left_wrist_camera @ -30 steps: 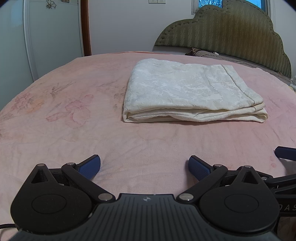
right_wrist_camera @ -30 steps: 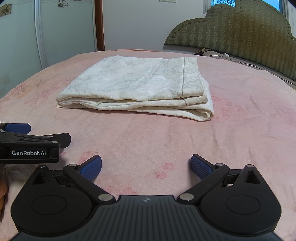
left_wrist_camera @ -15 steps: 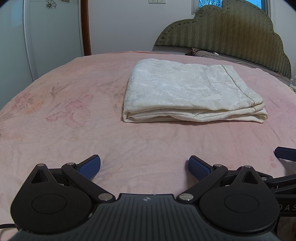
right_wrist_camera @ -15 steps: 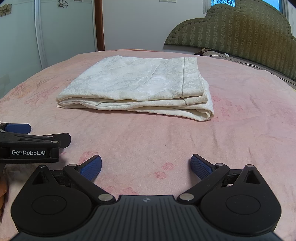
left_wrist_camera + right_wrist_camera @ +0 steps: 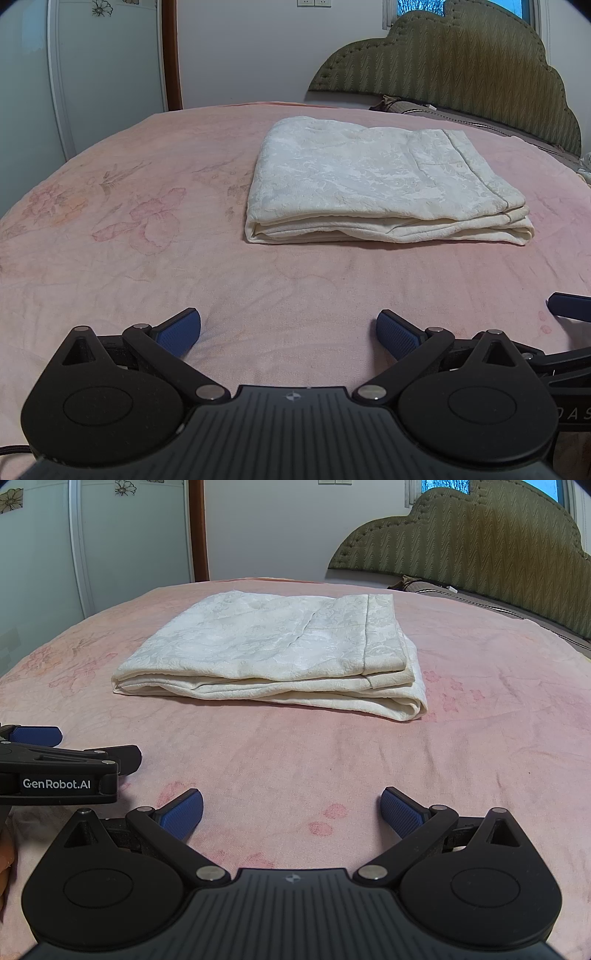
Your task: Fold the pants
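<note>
Cream-white patterned pants [image 5: 373,184] lie folded into a flat stack of layers on the pink bedspread [image 5: 110,240], ahead and slightly right in the left wrist view. The right wrist view shows the same pants [image 5: 277,650] ahead and slightly left. My left gripper [image 5: 289,334] rests low over the bedspread, well short of the pants, open with nothing between its blue pads. My right gripper [image 5: 291,814] sits the same way, open and holding nothing. The left gripper's side [image 5: 59,771] shows at the left edge of the right wrist view.
A green padded headboard [image 5: 461,70] stands behind the bed at the right, with a pillow edge [image 5: 413,109] below it. White wardrobe doors [image 5: 107,66] and a brown door frame [image 5: 173,55] stand at the far left. Bare pink bedspread [image 5: 295,760] lies between grippers and pants.
</note>
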